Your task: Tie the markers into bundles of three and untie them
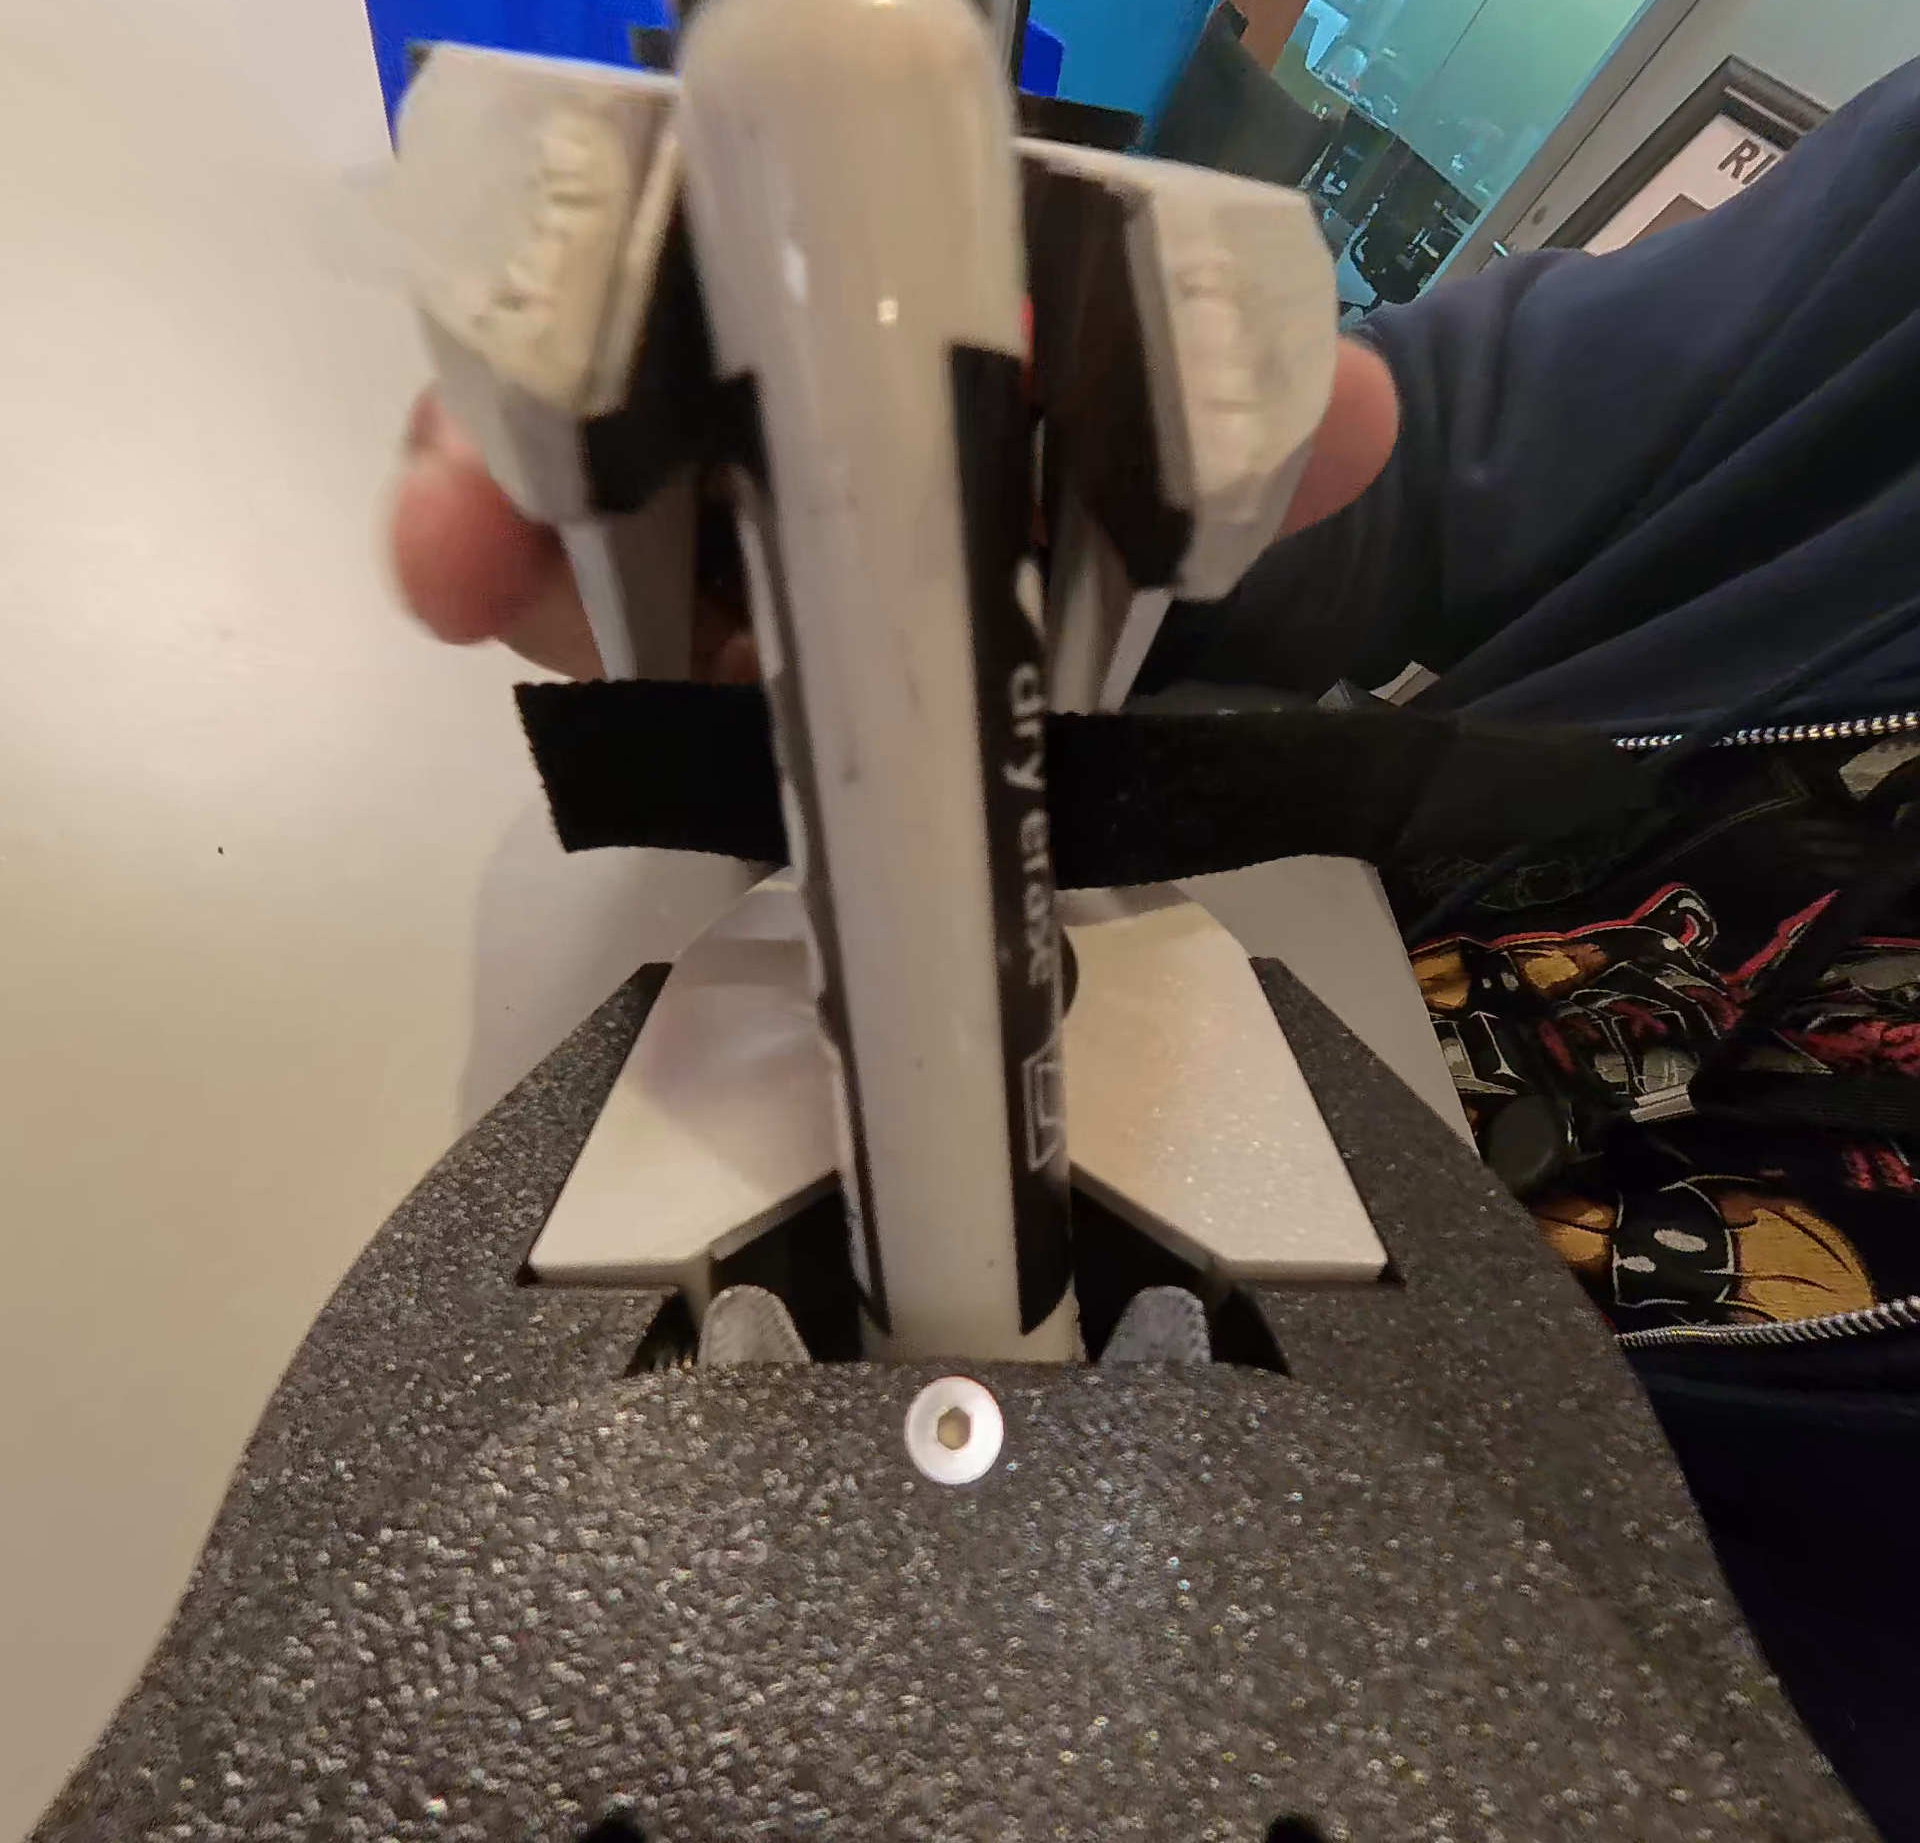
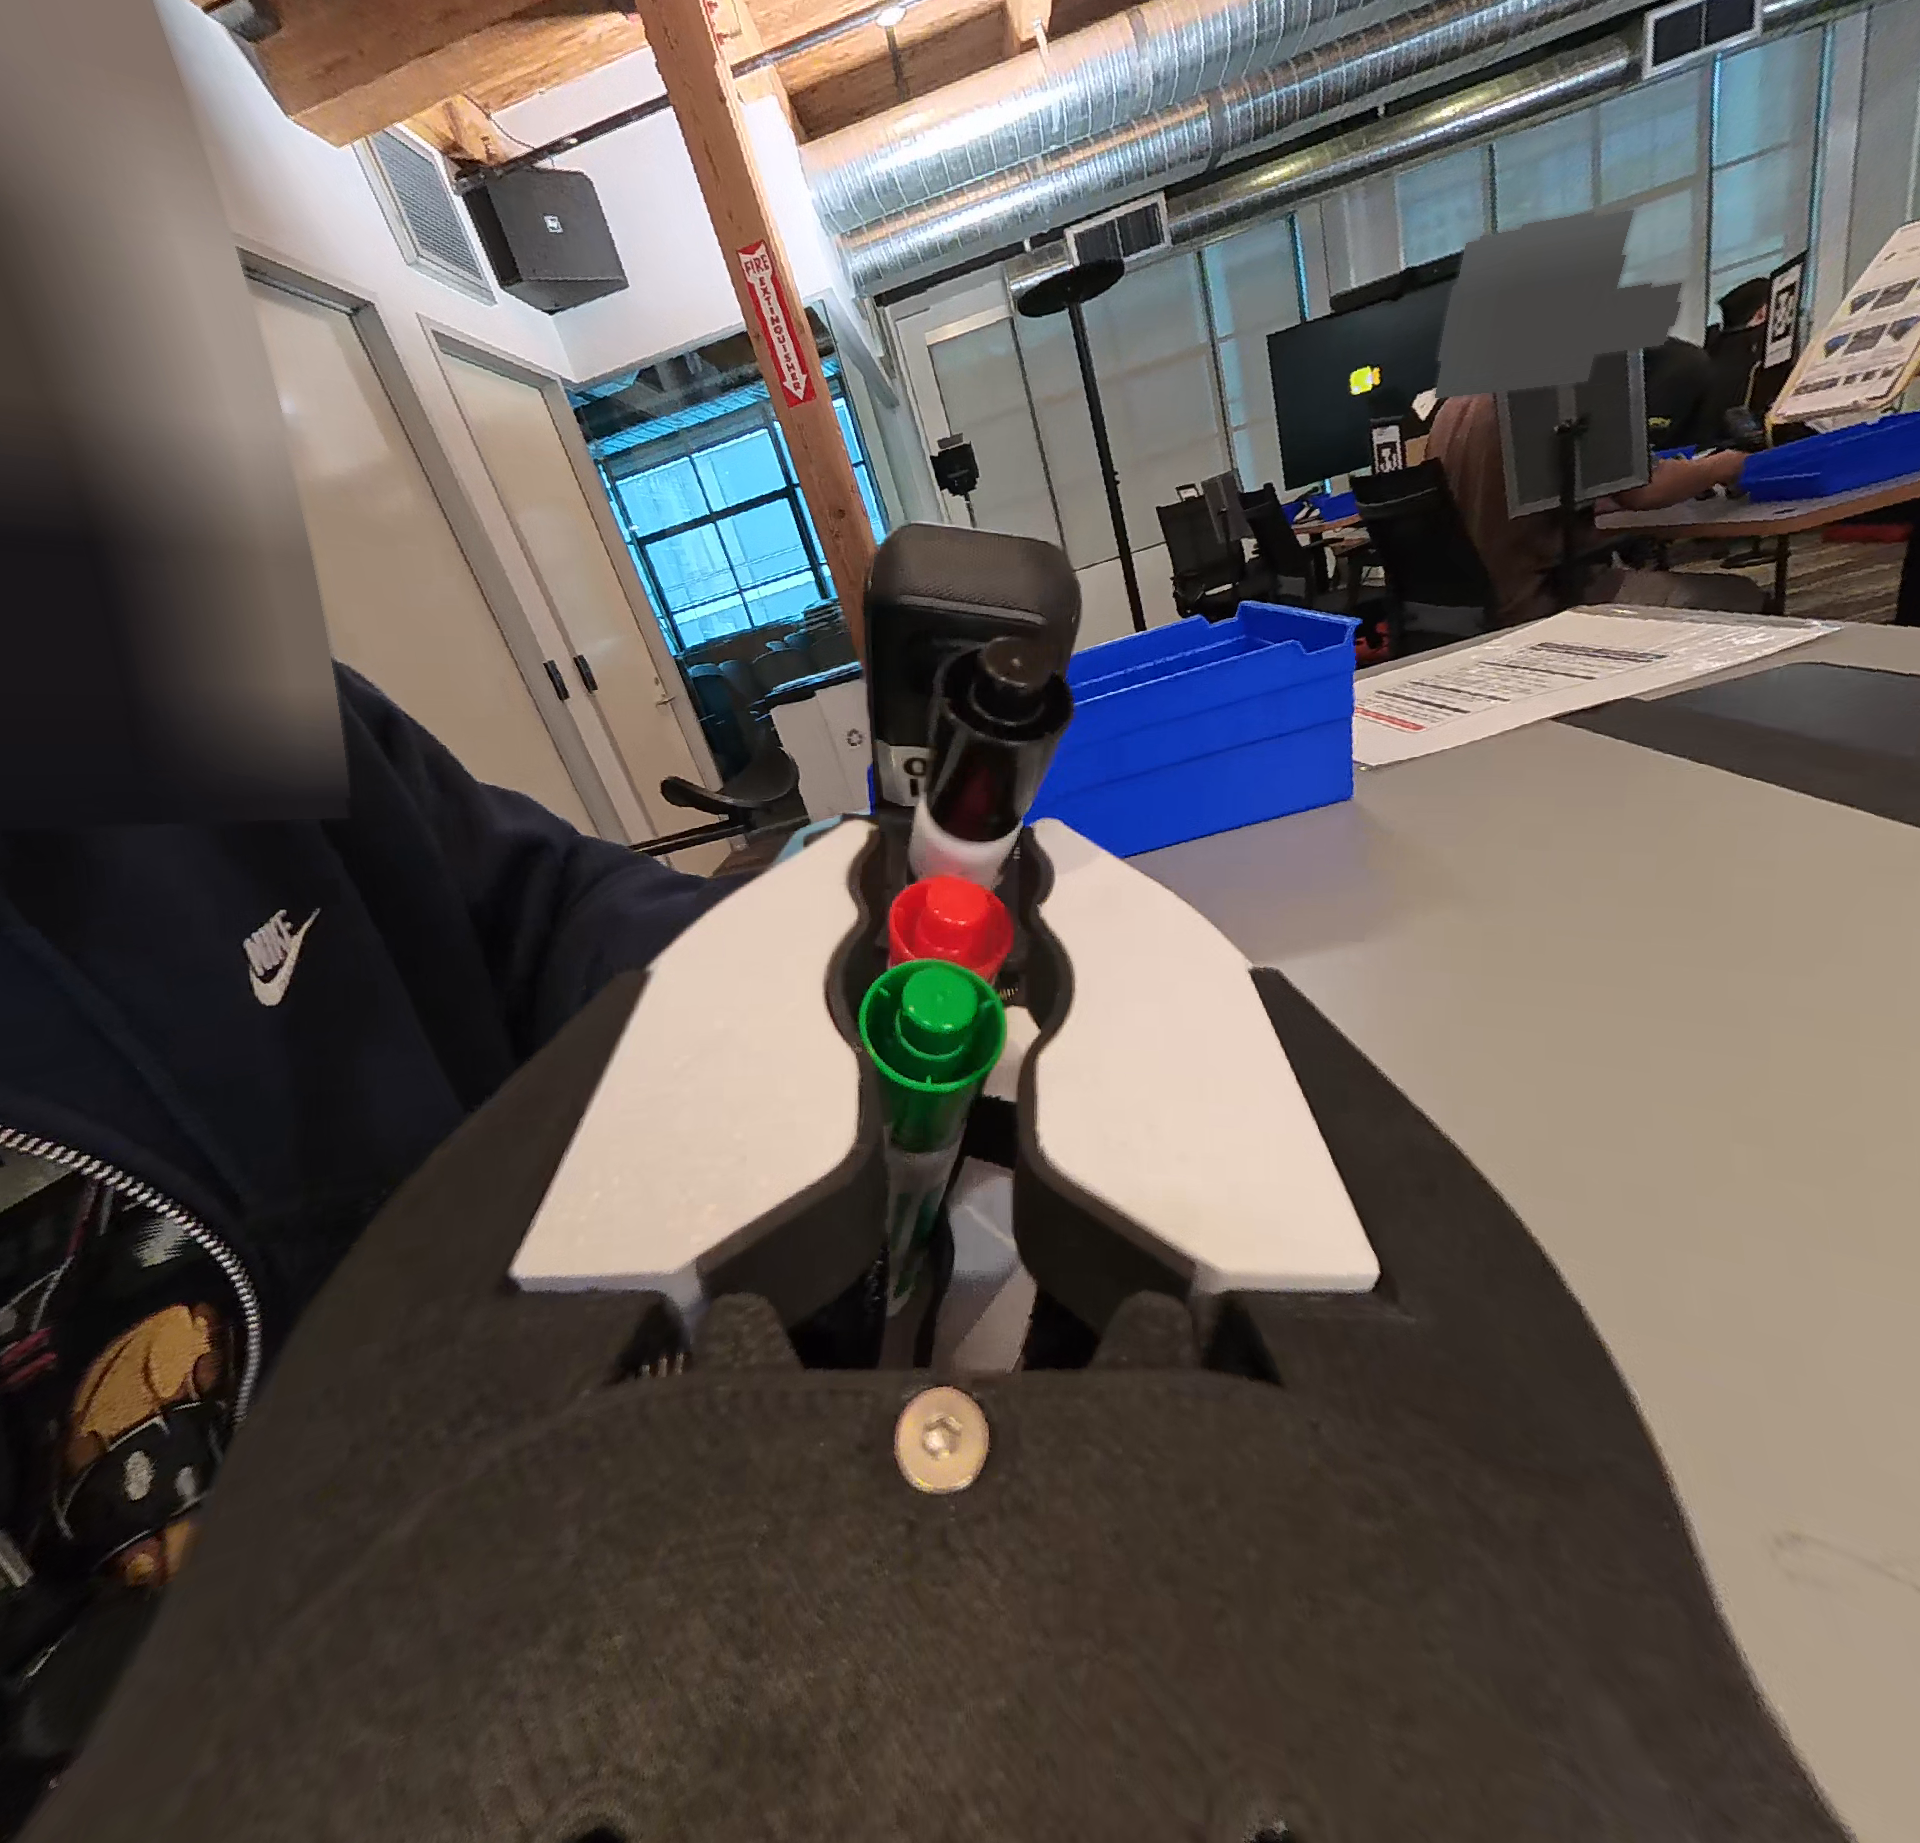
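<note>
In the right wrist view my right gripper [image 2: 956, 858] is shut on three markers that point caps-first at the camera: a green-capped marker [image 2: 930, 1035], a red-capped marker [image 2: 948, 920] and a black-capped marker [image 2: 992, 733] that tilts up. In the left wrist view my left gripper [image 1: 935, 889] is shut around the same bundle. One white marker barrel [image 1: 894, 650] runs up the middle. A black hook-and-loop strap [image 1: 1195, 796] crosses the barrels, with both ends sticking out sideways. The right gripper [image 1: 862, 359] clamps the bundle just beyond the strap. The two grippers face each other.
A grey table [image 2: 1558, 962] lies to the right, with a blue bin [image 2: 1195, 733] and a printed sheet [image 2: 1558, 671] on it. The person's dark sleeve [image 1: 1662, 443] and jacket are close on one side. An office with desks and chairs is behind.
</note>
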Tool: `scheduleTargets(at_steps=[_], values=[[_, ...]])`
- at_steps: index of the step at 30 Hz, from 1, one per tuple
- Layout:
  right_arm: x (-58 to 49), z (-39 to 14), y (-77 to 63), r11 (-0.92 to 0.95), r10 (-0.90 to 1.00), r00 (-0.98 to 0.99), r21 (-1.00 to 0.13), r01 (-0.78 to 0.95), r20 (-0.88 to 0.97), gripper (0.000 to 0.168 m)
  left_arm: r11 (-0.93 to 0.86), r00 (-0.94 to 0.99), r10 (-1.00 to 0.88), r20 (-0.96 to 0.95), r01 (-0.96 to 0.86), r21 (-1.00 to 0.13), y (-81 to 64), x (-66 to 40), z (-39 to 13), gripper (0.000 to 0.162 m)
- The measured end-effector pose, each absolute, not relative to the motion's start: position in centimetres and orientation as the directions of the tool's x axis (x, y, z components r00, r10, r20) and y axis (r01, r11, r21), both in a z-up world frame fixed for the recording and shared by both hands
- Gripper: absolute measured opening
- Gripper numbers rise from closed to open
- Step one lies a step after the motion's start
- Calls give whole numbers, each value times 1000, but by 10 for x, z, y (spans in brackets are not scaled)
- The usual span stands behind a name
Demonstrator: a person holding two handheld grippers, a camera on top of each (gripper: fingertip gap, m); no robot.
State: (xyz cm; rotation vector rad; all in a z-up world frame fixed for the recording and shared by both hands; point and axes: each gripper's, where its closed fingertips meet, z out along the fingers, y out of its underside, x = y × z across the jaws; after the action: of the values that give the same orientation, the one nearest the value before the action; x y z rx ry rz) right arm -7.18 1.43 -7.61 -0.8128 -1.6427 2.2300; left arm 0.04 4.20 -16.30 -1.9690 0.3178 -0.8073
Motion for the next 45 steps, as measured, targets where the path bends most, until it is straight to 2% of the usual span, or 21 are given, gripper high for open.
scheduleTargets(at_steps=[1, 19, 26, 28, 32, 45], values=[[-72, -76, 14, -323, 518, -810, -939, 115, -277, 19, -522, 747, -519, 415, 107, -846, 42, 0, -164, 21], [-65, -81, 15, -180, 483, -826, -956, 231, -290, 17, -542, 728, -535, 429, 94, -835, 40, 1, -166, 19], [-67, -81, 19, -252, 457, -817, -932, 260, -351, 17, -530, 748, -508, 427, 119, -840, 44, -3, -165, 20], [-67, -82, 20, -280, 438, -816, -920, 275, -378, 24, -508, 749, -510, 423, 135, -851, 45, -5, -161, 21], [-66, -80, 27, -323, 414, -820, -906, 272, -394, 25, -498, 760, -498, 418, 144, -855, 45, -11, -160, 21], [-62, -102, 13, -220, 476, -816, -943, 251, -328, 18, -459, 782, -500, 373, 126, -879, 47, -12, -156, 19]])
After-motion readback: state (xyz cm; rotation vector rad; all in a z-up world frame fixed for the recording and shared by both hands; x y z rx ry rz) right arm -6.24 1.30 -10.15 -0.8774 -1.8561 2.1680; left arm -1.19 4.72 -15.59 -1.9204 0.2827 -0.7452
